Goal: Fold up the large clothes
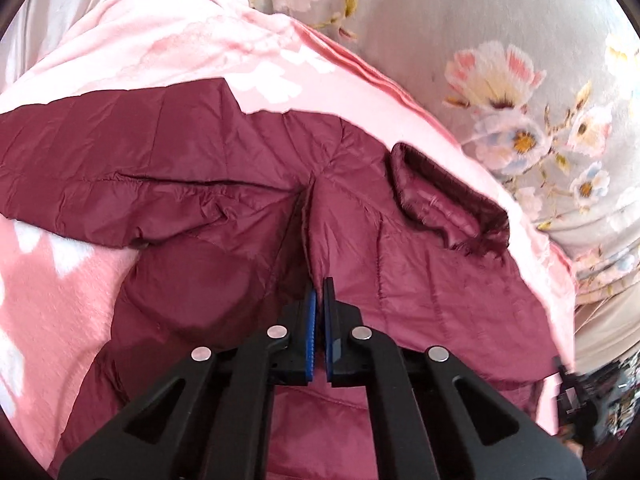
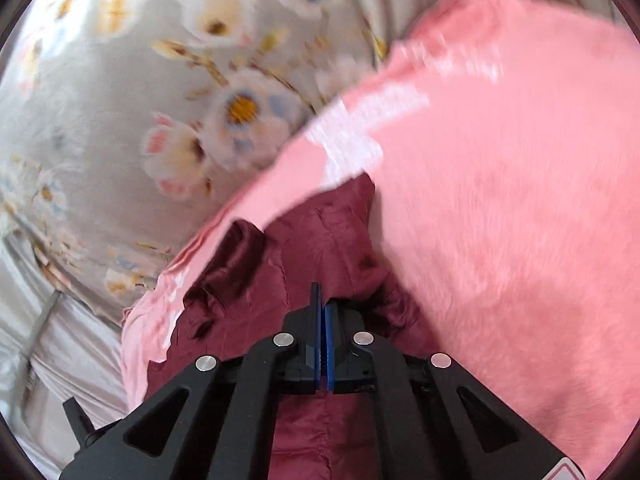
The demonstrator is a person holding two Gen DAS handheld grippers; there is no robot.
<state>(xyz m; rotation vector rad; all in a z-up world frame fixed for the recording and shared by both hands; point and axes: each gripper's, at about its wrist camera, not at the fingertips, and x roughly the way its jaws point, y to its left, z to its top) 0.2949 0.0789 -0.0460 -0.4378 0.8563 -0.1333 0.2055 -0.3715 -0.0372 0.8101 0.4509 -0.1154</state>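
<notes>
A dark red quilted jacket [image 1: 200,168] lies spread on a pink fleece blanket [image 1: 168,44]. Its collar [image 1: 448,208] sits to the right and one sleeve [image 1: 80,168] stretches left. My left gripper [image 1: 320,284] is shut on a raised fold of the jacket's fabric near the middle. In the right wrist view, which is blurred, my right gripper [image 2: 322,296] is shut on the jacket [image 2: 320,240] near its dark collar [image 2: 228,272], with the pink blanket [image 2: 500,200] to the right.
A grey bedsheet with a flower print [image 1: 500,80] lies beyond the blanket; it also shows in the right wrist view [image 2: 140,120]. Pale plain fabric [image 2: 60,340] hangs at the lower left. Dark clutter [image 1: 592,400] sits at the far right edge.
</notes>
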